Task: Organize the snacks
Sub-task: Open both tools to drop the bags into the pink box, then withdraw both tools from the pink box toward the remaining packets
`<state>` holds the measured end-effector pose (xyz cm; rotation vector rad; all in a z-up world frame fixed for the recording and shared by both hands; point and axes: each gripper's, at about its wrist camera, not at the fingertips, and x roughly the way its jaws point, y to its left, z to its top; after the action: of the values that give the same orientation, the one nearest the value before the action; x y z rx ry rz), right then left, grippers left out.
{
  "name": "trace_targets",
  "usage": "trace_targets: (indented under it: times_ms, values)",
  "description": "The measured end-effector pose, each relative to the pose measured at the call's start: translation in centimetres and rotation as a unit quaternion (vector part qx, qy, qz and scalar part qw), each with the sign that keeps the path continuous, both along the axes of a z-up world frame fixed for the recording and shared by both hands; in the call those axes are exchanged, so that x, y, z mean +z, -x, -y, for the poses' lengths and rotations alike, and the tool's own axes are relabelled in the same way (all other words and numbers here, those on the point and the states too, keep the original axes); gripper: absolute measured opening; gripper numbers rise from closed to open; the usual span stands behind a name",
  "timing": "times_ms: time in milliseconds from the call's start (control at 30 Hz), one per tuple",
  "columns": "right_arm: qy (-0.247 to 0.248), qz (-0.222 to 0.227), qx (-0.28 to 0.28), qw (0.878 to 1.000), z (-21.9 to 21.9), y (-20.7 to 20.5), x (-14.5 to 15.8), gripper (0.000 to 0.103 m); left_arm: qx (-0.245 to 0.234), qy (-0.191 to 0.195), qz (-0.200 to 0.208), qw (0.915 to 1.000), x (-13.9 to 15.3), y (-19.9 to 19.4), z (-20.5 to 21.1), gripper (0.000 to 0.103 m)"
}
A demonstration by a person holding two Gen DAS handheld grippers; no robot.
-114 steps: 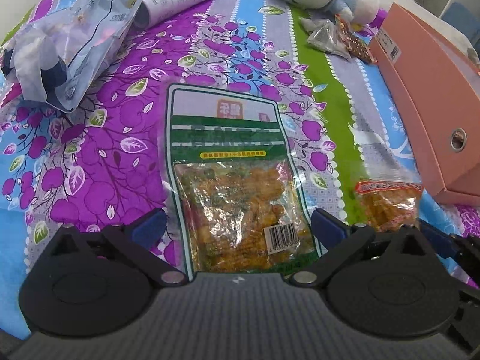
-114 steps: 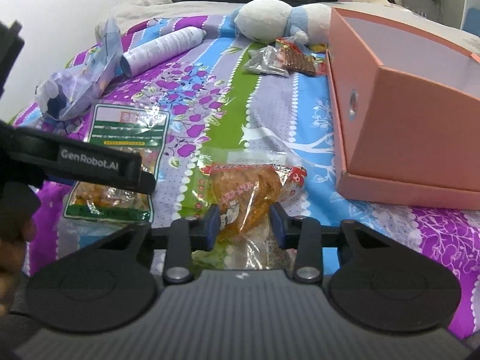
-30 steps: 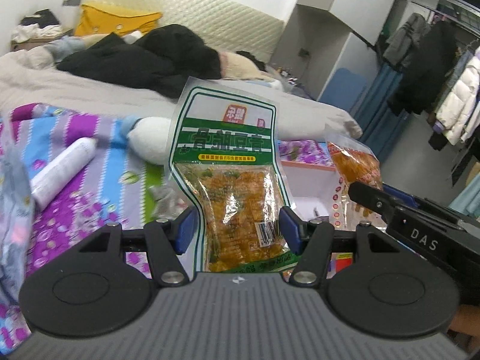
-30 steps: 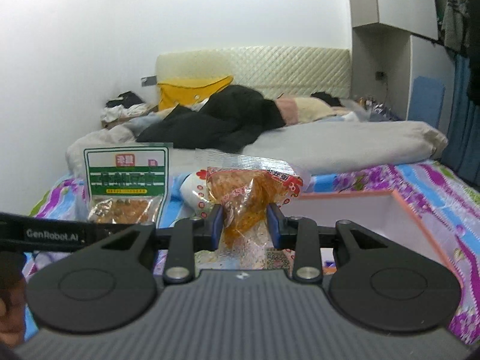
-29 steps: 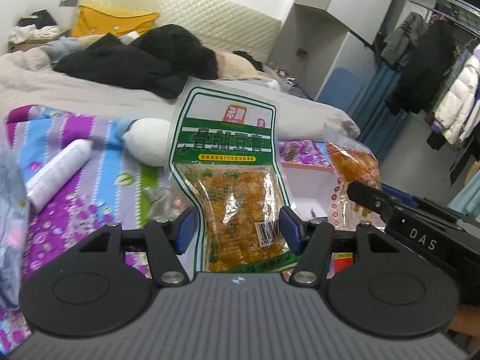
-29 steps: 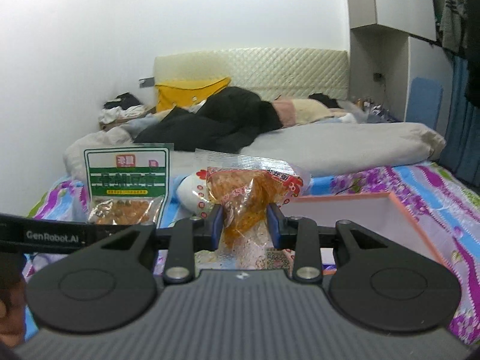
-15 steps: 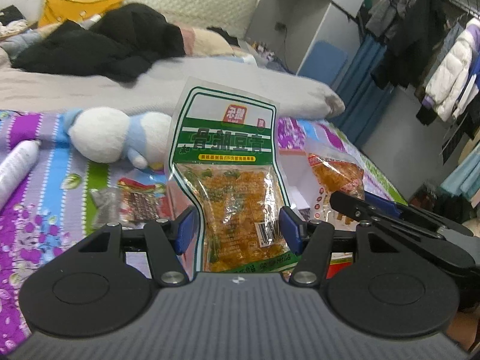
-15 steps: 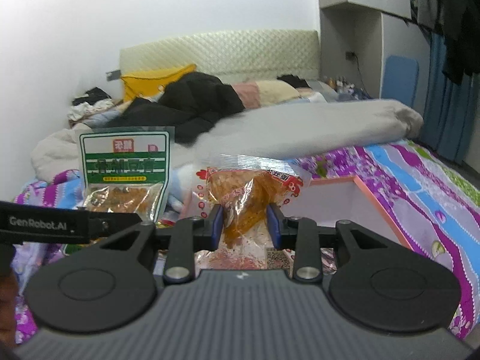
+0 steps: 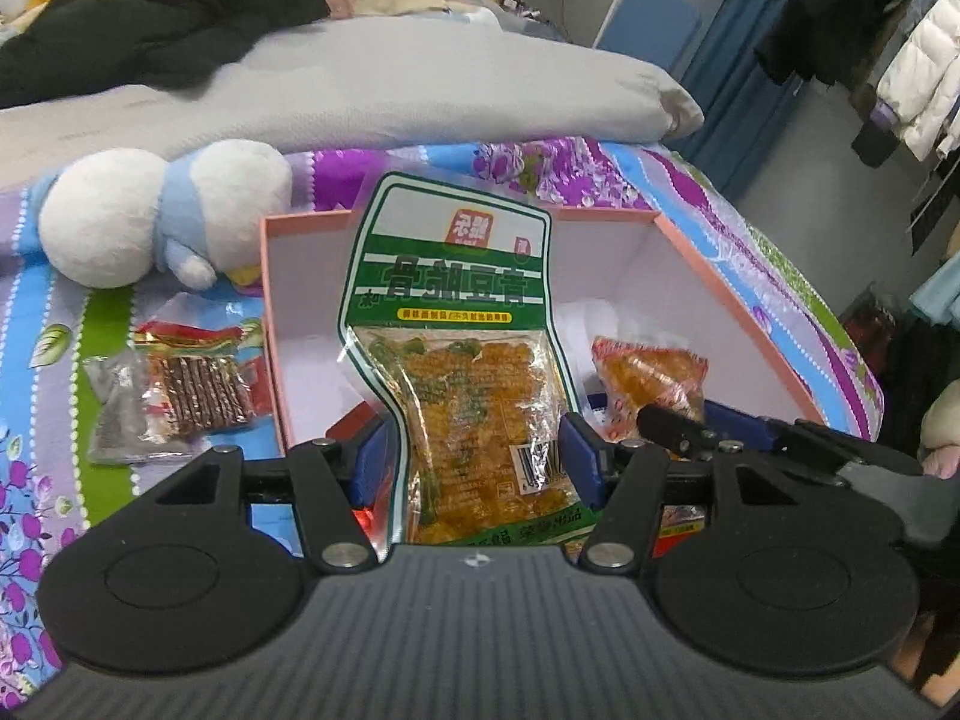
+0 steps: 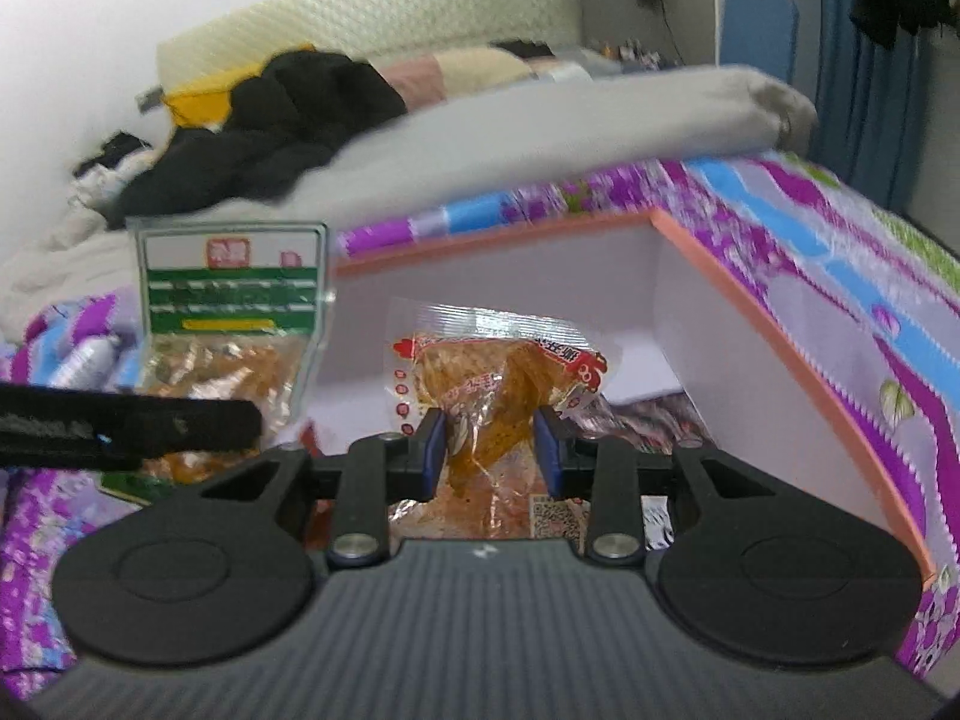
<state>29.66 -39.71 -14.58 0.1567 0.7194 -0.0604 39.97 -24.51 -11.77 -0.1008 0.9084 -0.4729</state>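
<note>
Snacks first: we are pinching the green pouch (image 9: 462, 372) low across its soft, crinkly sides in the left gripper (image 9: 474, 465), and the light orange packet (image 10: 492, 384) in the right gripper (image 10: 489, 450), both hanging over the pink box (image 9: 273, 300).

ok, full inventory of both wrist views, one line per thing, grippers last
green snack bag: 1, green and white, orange contents, upright between left gripper's pads
orange snack packet: 1, clear with red print, between right gripper's pads
box: 1, pink outside, white inside, open, on the bedspread
small snack packs: at least 2, red-brown and clear, left of box
plush toy: 1, white and blue, behind the packs
bedspread: 1, purple, blue, green floral
grey duvet: 1, behind
black clothes: pile, far back
left gripper: shut on bag
right gripper: shut on packet
</note>
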Motion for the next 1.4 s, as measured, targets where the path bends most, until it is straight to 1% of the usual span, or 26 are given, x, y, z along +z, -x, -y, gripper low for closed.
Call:
trace_targets:
  times_ms: [67, 133, 233, 267, 300, 333, 367, 433, 633, 967, 1200, 1400]
  values:
    - [-0.003, -0.016, 0.004, 1.0, 0.2, -0.3, -0.8, 0.036, 0.0, -0.005, -0.003, 1.0, -0.6, -0.2, -0.1, 0.065]
    - [-0.012, -0.022, 0.001, 1.0, 0.5, -0.2, -1.3, 0.037, 0.0, -0.008, -0.006, 0.9999, -1.0, -0.3, -0.3, 0.065]
    - [-0.007, -0.027, -0.002, 1.0, 0.7, -0.4, -1.9, 0.039, 0.006, -0.011, -0.01, 0.9999, -1.1, -0.2, -0.5, 0.066]
    - [-0.013, -0.029, 0.0, 0.999, 0.8, -0.4, -2.0, 0.043, 0.008, -0.011, -0.013, 0.9998, -1.1, -0.2, -0.6, 0.068]
    - [-0.019, -0.03, 0.001, 0.999, 0.8, -0.5, -2.0, 0.046, 0.014, -0.011, -0.015, 0.9997, -1.1, -0.1, -0.7, 0.075]
    - [-0.021, -0.029, 0.001, 0.999, 0.9, -0.4, -1.9, 0.052, 0.022, -0.01, -0.019, 0.9995, -0.8, 0.1, -0.8, 0.079]
    - [-0.021, -0.026, 0.001, 0.999, 0.8, -0.2, -1.7, 0.058, 0.029, -0.007, -0.021, 0.9993, -0.6, 0.2, -1.0, 0.079]
    - [-0.016, -0.021, -0.003, 1.0, 0.9, 0.0, -1.3, 0.066, 0.028, 0.004, -0.016, 0.9995, 0.0, 0.5, -1.2, 0.08]
    - [-0.013, 0.0, -0.003, 1.0, 0.8, 1.2, 0.7, 0.066, 0.02, 0.005, 0.02, 0.9996, 2.9, 2.7, -1.7, 0.08]
    - [-0.008, 0.064, 0.008, 0.998, -1.3, 5.5, 5.7, 0.066, 0.024, 0.028, 0.083, 0.9959, 8.8, 8.3, -4.8, 0.08]
    - [-0.005, 0.107, 0.029, 0.994, -4.1, 8.9, 8.6, 0.066, 0.034, 0.034, 0.119, 0.9917, 11.2, 12.9, -8.4, 0.08]
    - [-0.011, 0.13, 0.05, 0.99, -7.0, 11.4, 9.7, 0.066, 0.049, 0.034, 0.144, 0.9877, 12.2, 16.4, -11.9, 0.08]
